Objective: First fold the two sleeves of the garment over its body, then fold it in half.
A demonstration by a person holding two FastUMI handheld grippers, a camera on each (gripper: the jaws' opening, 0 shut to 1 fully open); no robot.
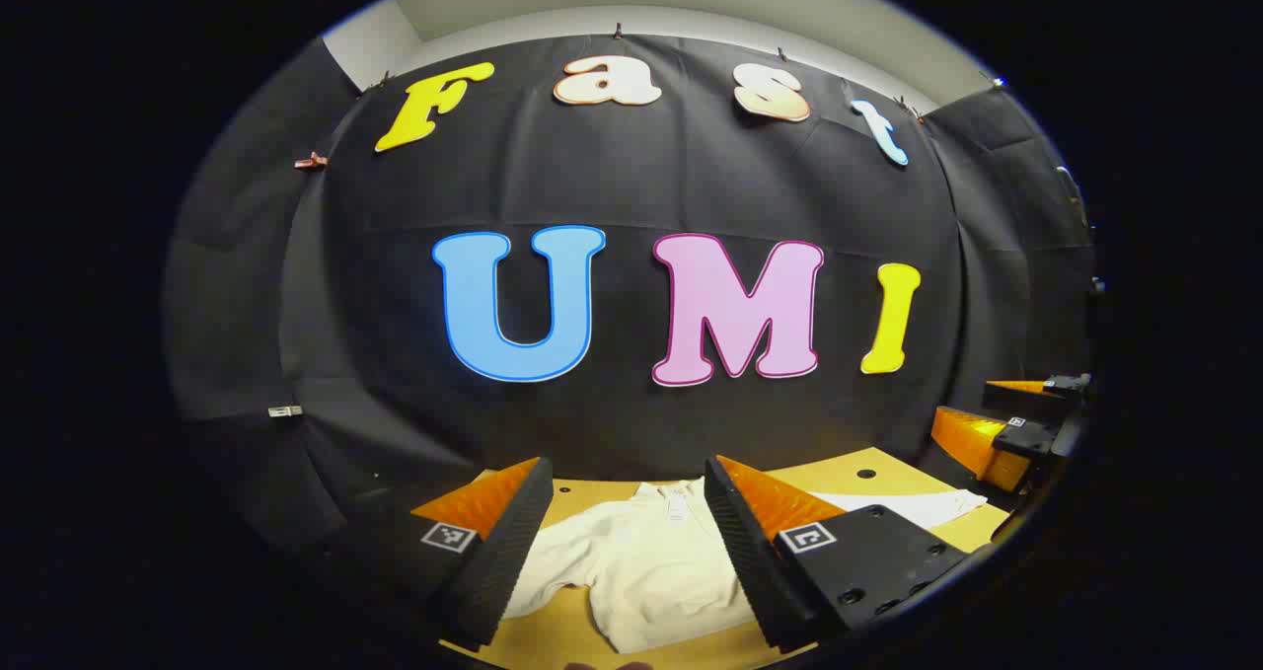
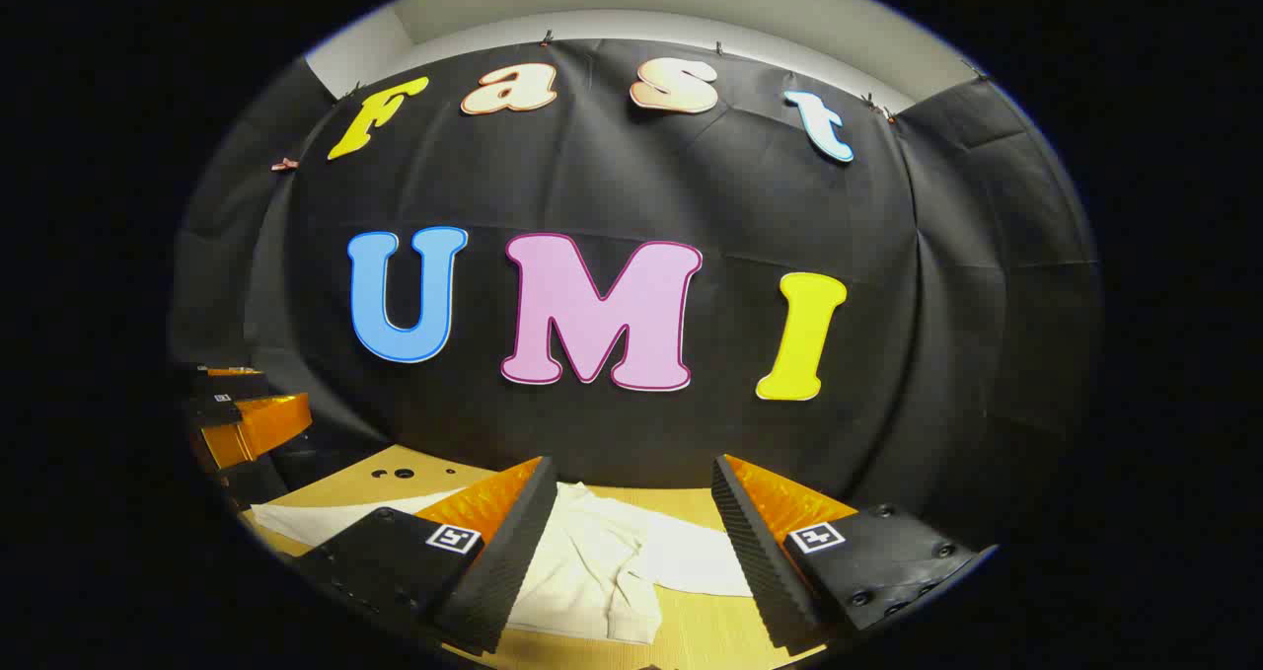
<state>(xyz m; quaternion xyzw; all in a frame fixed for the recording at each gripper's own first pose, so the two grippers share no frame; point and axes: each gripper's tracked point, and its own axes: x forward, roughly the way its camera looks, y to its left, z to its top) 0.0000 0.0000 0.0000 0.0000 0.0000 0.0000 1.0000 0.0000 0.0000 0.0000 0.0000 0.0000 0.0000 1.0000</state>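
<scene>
A white garment [image 1: 641, 571] lies flat on the wooden table [image 1: 868, 468], collar toward the far wall. In the left gripper view my left gripper [image 1: 628, 542] hovers open above the garment's body, and one sleeve [image 1: 908, 504] stretches out to the right. The right gripper [image 1: 1016, 428] shows at the right edge of that view. In the right gripper view my right gripper [image 2: 631, 542] is open over the garment [image 2: 602, 576], whose near sleeve [image 2: 631, 606] is crumpled between the fingers. The other sleeve [image 2: 326, 520] runs left. The left gripper [image 2: 242, 418] appears at the far left.
The table [image 2: 395, 492] has small holes near its far edge and ends at the black cloth wall close behind the garment. Bare wood [image 2: 710, 635] lies in front of the garment.
</scene>
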